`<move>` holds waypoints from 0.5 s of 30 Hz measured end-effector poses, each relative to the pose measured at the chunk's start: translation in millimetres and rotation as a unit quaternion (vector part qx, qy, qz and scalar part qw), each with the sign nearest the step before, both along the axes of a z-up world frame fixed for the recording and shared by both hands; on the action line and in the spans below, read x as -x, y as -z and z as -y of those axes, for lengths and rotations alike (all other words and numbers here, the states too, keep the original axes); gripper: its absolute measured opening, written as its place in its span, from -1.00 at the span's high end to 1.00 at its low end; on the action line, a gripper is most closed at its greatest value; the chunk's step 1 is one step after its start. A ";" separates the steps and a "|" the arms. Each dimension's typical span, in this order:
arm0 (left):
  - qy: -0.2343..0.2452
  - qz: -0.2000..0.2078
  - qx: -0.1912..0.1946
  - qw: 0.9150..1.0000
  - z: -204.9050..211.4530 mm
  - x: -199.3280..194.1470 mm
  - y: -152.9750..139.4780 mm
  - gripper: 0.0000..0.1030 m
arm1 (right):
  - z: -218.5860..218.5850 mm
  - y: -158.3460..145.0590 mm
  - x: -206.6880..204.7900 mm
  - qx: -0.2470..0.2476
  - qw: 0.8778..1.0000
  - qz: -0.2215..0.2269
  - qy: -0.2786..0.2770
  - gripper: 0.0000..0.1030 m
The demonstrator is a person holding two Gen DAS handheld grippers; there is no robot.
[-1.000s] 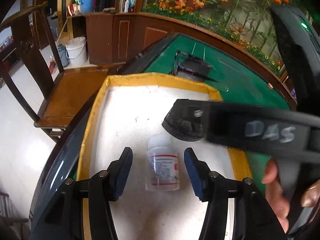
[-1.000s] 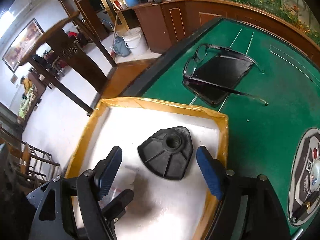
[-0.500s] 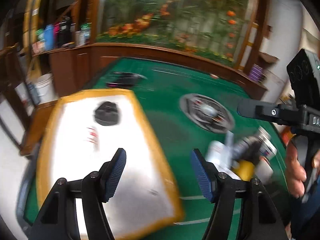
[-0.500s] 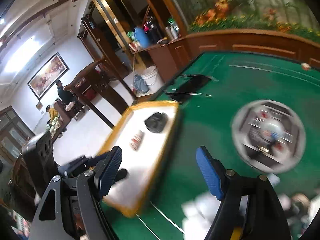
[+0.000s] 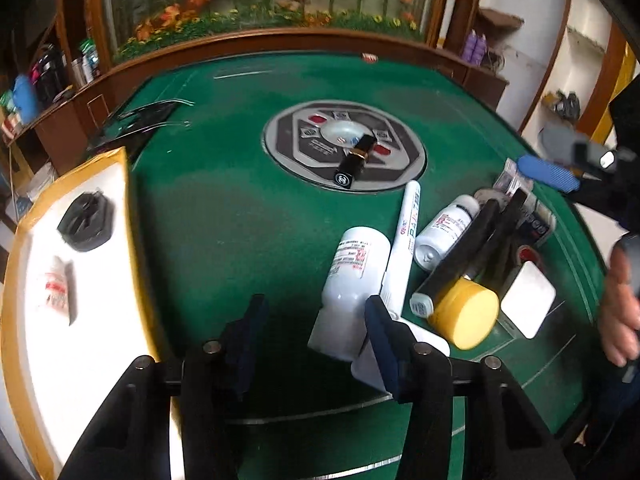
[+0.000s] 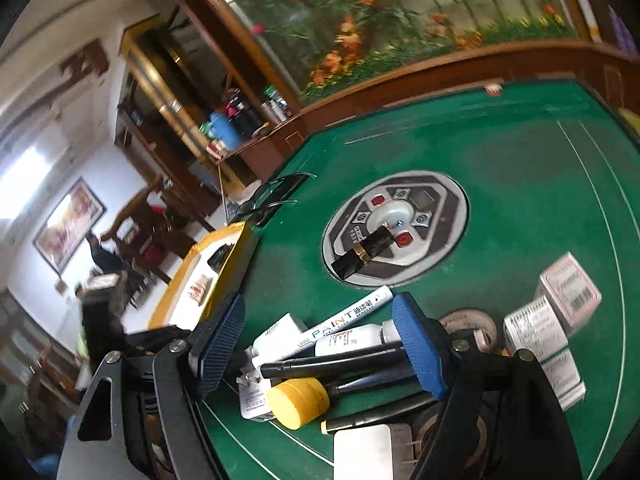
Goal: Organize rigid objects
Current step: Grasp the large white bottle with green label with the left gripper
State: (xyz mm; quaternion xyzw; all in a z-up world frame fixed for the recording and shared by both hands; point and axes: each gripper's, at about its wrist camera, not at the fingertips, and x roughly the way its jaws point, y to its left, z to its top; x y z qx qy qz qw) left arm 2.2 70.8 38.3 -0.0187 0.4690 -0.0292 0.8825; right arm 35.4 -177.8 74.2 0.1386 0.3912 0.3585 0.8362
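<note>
A yellow-rimmed white tray (image 5: 132,216) at the table's left holds a black plastic part (image 5: 86,222) and a small pill bottle (image 5: 58,292); it also shows in the right wrist view (image 6: 236,256). A pile on the green felt holds a white bottle (image 5: 352,276), a white paint marker (image 5: 404,240), a yellow jar (image 5: 466,314), black pens (image 6: 340,362) and white boxes (image 6: 568,292). My left gripper (image 5: 316,340) is open and empty, just left of the white bottle. My right gripper (image 6: 320,344) is open and empty above the pile.
A black lipstick (image 5: 356,160) lies on the round grey centre console (image 5: 404,148). Glasses on a dark case (image 5: 140,120) sit beyond the tray. A wooden rail (image 5: 280,40) rims the table. A hand (image 5: 620,304) shows at the right edge.
Both grippers have swung right, away from the tray to the pile. The pill bottle and the black part stay in the tray. Both jaws remain open.
</note>
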 end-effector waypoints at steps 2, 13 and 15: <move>0.009 -0.009 -0.008 1.000 3.8 -6.9 3.0 -0.02 | 7.3 -1.5 1.0 -0.020 1.000 -0.010 0.004 -0.48; -0.002 -0.019 -0.001 1.000 12.6 -28.6 19.3 0.28 | -0.5 -0.6 8.9 0.012 1.000 -0.016 -0.006 -0.48; -0.007 -0.021 0.009 1.000 11.5 -24.6 19.4 0.29 | -1.2 2.0 7.8 0.026 1.000 -0.017 -0.002 -0.47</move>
